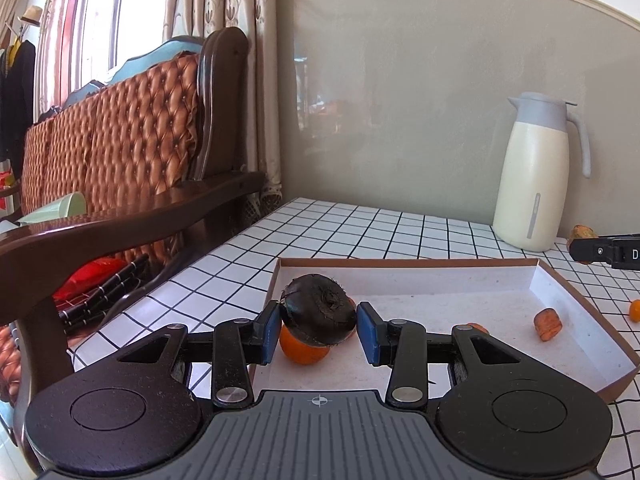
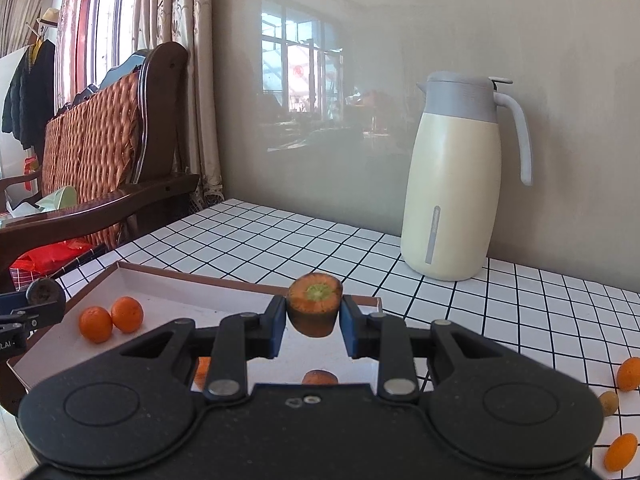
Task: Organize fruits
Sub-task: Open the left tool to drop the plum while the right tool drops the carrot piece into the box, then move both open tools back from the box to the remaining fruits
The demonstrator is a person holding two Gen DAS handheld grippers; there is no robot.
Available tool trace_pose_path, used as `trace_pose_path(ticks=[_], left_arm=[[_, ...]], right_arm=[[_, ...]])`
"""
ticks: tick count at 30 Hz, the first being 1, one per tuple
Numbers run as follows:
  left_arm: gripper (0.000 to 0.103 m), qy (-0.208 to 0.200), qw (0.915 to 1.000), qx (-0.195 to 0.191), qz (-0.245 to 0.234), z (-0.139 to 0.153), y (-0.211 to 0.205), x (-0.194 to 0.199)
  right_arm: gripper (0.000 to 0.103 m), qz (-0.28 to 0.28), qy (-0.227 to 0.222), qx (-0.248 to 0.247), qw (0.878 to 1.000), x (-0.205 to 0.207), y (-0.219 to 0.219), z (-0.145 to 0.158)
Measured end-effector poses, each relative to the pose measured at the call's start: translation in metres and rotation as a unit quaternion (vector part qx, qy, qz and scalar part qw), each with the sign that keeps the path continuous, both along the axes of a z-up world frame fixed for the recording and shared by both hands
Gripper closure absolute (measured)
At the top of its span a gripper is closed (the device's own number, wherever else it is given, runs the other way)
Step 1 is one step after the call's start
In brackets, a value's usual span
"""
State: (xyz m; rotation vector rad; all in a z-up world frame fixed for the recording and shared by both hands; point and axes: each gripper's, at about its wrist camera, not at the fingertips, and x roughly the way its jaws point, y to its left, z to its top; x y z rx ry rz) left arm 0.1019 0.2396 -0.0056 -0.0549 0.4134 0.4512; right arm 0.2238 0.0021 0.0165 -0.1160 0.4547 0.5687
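Observation:
A shallow white cardboard tray [image 1: 560, 292] lies on the checked table. My left gripper [image 1: 318, 330] hangs over its left end with a dark round fruit [image 1: 318, 314] between the blue pads; the right pad stands slightly off it. An orange [image 1: 302, 354] lies below it in the tray. My right gripper [image 2: 314, 320] is shut on a carrot stub [image 2: 315, 308], cut face up, above the tray [image 2: 160, 280]. Two oranges [image 2: 110, 318] lie at the tray's left in the right wrist view. A carrot piece [image 1: 548, 323] lies in the tray.
A cream thermos jug [image 2: 454, 184] stands at the back by the wall. Loose small oranges [image 2: 628, 374] and a yellowish fruit [image 2: 609, 403] lie on the table right of the tray. A wooden sofa [image 1: 132, 152] stands left of the table.

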Motion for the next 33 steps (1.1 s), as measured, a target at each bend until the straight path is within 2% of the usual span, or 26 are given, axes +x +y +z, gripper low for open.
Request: trace_pose_path(ticks=[9, 10, 11, 12, 13, 14, 16, 33], left_arm=[[0.062, 0.002, 1.0000, 0.001, 0.008, -0.001, 0.009, 0.024], [0.061, 0.005, 0.9999, 0.003, 0.009, -0.002, 0.010, 0.029], [0.046, 0.005, 0.9998, 0.007, 0.017, -0.003, 0.009, 0.032], [0.009, 0.001, 0.9995, 0.012, 0.027, -0.005, 0.008, 0.033], [0.000, -0.009, 0.9991, 0.025, 0.034, -0.005, 0.004, 0.033], [0.000, -0.012, 0.9988, 0.035, 0.031, -0.006, 0.001, 0.034], [0.000, -0.004, 0.9992, 0.033, 0.021, -0.006, -0.001, 0.038], [0.000, -0.023, 0.9990, 0.027, 0.026, 0.001, -0.001, 0.021]], right_arm=[[0.082, 0.020, 0.026, -0.003, 0.999, 0.025, 0.010, -0.011], [0.074, 0.025, 0.031, -0.011, 0.999, 0.027, 0.013, -0.012], [0.051, 0.017, 0.034, -0.022, 0.999, 0.030, 0.016, -0.014], [0.031, 0.004, 0.030, -0.021, 0.999, 0.031, 0.015, -0.015], [0.005, -0.010, 0.018, -0.007, 1.000, 0.030, 0.011, -0.016], [0.009, -0.014, 0.008, 0.006, 1.000, 0.028, 0.007, -0.016], [0.011, 0.001, 0.017, 0.009, 1.000, 0.030, 0.005, -0.017], [0.006, 0.018, 0.028, 0.011, 0.999, 0.017, 0.009, -0.018]])
